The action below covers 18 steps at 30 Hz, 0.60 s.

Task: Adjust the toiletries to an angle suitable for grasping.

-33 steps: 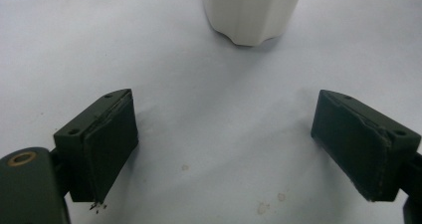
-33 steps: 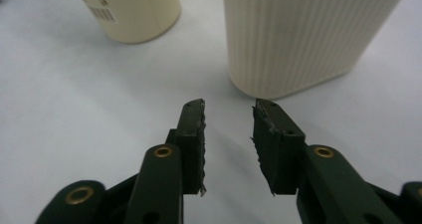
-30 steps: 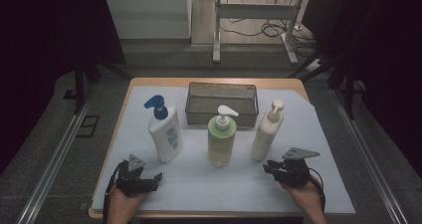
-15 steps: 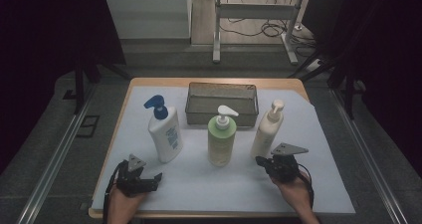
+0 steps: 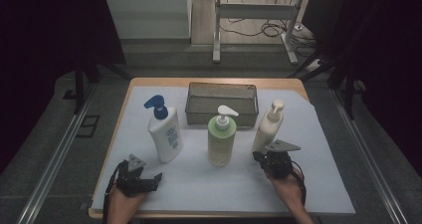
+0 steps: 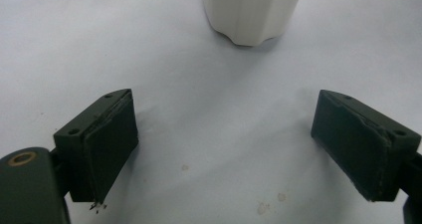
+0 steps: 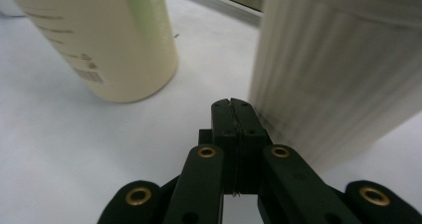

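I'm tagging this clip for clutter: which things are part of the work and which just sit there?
In play:
right gripper, jaws shut
cream pump bottle, next to it

Lying about:
green pump bottle
blue-capped white bottle
mesh basket
left gripper, jaws open

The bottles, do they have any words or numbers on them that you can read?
No text can be read.
White bottle with the blue pump: a blue label, print too small to read.
Green bottle: a barcode and faint lines of print, too blurred to read.
Cream bottle: ribbed side, no label in sight.
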Each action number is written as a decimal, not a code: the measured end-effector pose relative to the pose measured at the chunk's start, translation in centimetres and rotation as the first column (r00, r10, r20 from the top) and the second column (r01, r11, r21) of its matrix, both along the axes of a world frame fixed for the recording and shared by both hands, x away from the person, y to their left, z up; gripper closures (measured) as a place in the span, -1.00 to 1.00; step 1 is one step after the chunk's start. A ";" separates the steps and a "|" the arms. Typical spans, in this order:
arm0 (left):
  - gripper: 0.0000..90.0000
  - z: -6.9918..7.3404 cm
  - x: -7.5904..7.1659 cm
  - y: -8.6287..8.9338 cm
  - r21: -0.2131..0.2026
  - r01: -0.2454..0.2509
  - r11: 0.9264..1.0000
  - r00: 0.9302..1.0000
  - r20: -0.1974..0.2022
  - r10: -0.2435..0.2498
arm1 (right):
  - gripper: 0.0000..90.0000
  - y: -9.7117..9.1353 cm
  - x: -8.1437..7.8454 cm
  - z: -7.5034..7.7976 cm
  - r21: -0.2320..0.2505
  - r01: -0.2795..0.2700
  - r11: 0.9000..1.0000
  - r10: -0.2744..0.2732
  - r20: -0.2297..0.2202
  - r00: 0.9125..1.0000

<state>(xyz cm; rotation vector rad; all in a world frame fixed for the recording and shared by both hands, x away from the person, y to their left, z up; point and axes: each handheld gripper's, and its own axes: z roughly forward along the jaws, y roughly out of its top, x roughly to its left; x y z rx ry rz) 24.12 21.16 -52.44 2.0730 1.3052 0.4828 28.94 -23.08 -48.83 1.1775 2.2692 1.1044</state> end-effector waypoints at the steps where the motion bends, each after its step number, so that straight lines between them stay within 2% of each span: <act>1: -0.76 0.0 0.0 0.0 0.000 0.000 1.000 1.000 0.000 0.000 | 1.00 -0.1 0.0 0.0 0.008 -0.001 1.000 0.001 -0.006 1.000; 8: -0.76 0.0 0.0 0.0 0.000 0.000 1.000 1.000 0.000 0.000 | 1.00 -0.3 -0.2 0.0 -0.015 -0.008 1.000 0.008 0.000 1.000; 12: -0.76 0.0 0.0 0.0 0.000 0.000 1.000 1.000 0.000 0.000 | 1.00 -1.1 -0.3 0.0 -0.037 0.012 0.999 -0.011 0.008 1.000; 18: -0.76 0.0 0.0 0.0 0.000 0.000 1.000 1.000 0.000 0.000 | 1.00 -2.5 -0.2 0.1 -0.038 0.042 0.998 -0.042 0.006 0.999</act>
